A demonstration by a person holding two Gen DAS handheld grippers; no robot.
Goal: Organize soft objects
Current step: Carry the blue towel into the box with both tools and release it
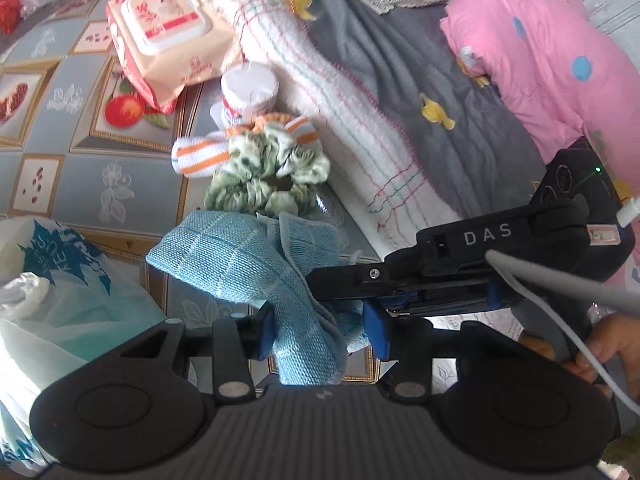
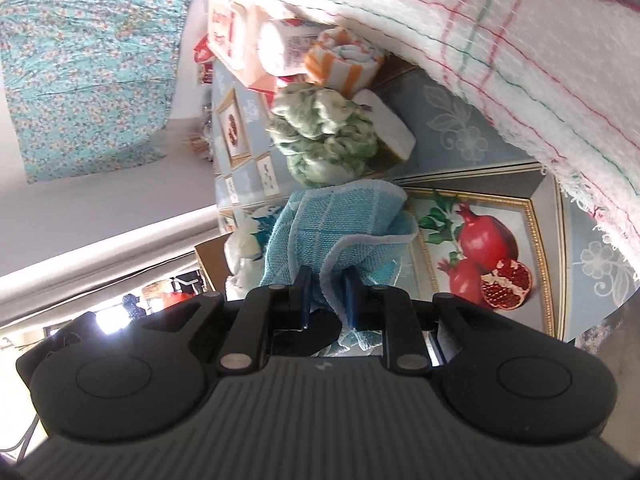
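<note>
**A:** How far along are they, would you say?

**B:** Early, I'd guess. The blue cloth (image 1: pixel 256 268) is lifted off the table, bunched and twisted, with both claws on it. The left claw (image 1: pixel 320 336) has a thick fold pinched between its pads, and the right claw (image 2: pixel 326 300) is clamped nearly closed on a thin edge of the same cloth.

**A:** And the other soft things?

**B:** Not sorted yet. The green scrunchie (image 1: pixel 268 176) lies loose just beyond the cloth, touching the orange-striped rolled towel (image 1: pixel 204 156). Behind those, a big white towel (image 1: pixel 340 92) with red and green threads is draped in a heap beside a grey blanket (image 1: pixel 432 80) and a pink quilt (image 1: pixel 552 52) — none of it folded.

**A:** What are they working on?

**B:** A table under a blue-grey oilcloth (image 2: pixel 472 128) printed with framed fruit — pomegranates on this side. There's a pack of wet wipes (image 1: pixel 164 36), a small white jar (image 1: pixel 248 88) and a plastic bag (image 1: pixel 60 280) at the near edge. On the far wall hangs a turquoise flowered curtain (image 2: pixel 88 72). Cluttered, but bright with daylight.
</note>
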